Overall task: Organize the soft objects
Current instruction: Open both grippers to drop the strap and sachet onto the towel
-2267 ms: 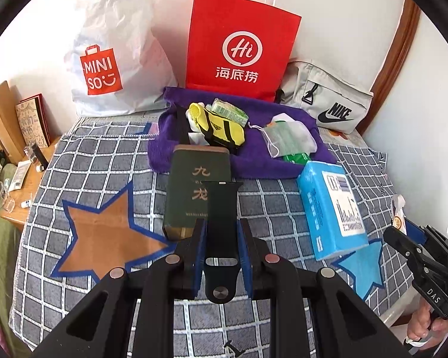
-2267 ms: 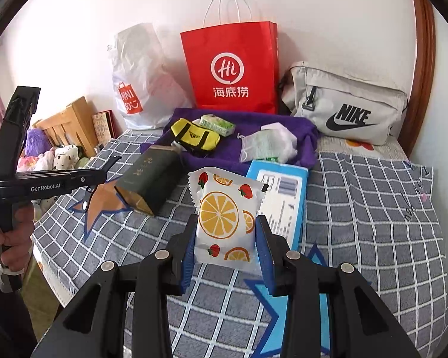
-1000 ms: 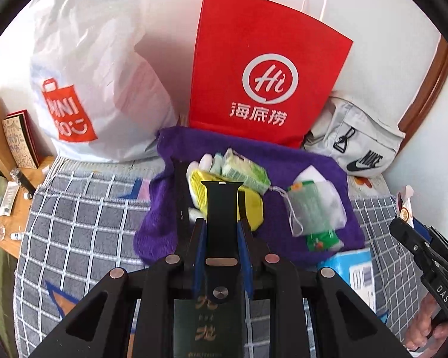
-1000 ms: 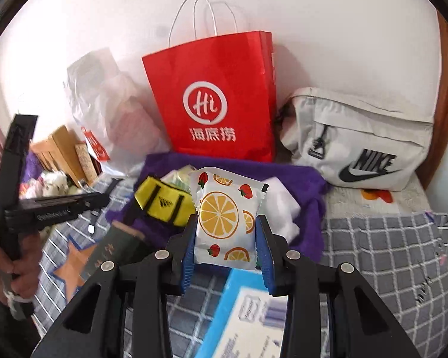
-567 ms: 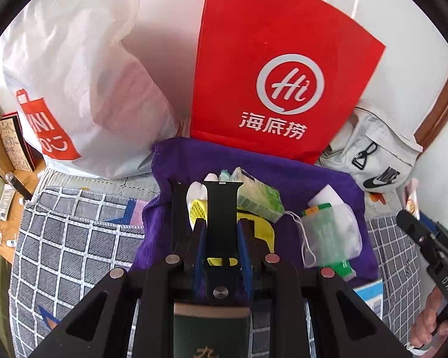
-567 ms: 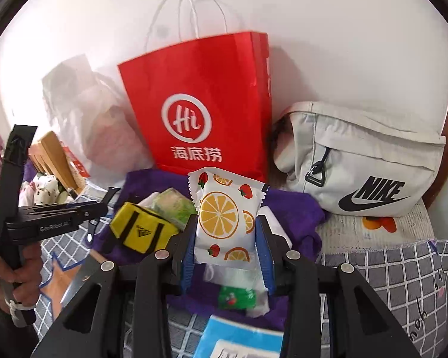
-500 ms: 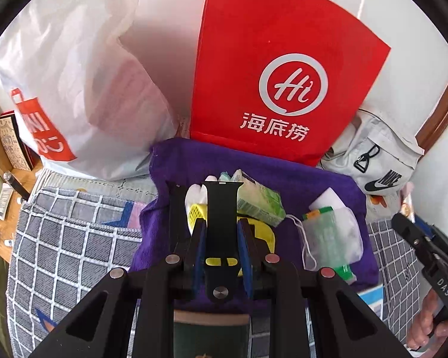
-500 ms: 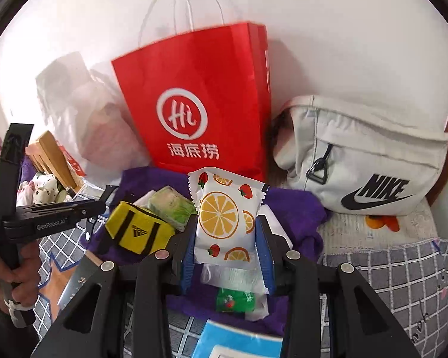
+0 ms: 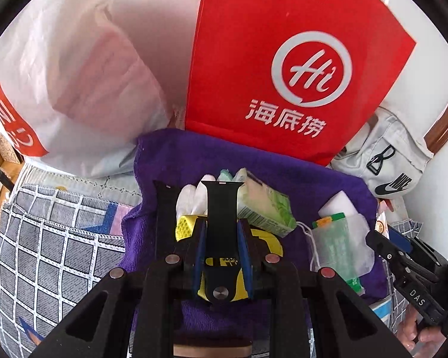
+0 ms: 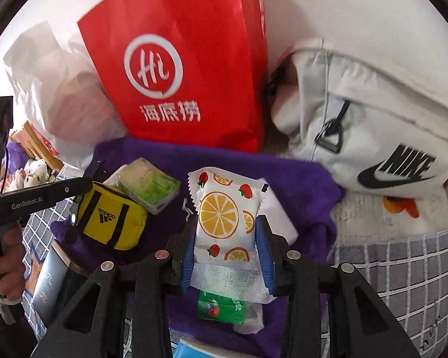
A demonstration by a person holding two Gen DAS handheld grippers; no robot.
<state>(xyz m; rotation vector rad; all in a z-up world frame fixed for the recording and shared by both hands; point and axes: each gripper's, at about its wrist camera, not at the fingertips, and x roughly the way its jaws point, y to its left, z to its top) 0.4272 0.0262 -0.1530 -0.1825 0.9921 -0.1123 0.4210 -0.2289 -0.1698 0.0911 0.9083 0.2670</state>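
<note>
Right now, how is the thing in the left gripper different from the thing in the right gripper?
The left gripper holds a black watch strap: narrow, plain and dark. The right gripper holds a white packet printed with oranges and strawberries: wider, puffy, with crimped edges. The strap needs nearly shut jaws; the packet keeps them further apart. Both stand upright between blue pads, above the purple towel.
</note>
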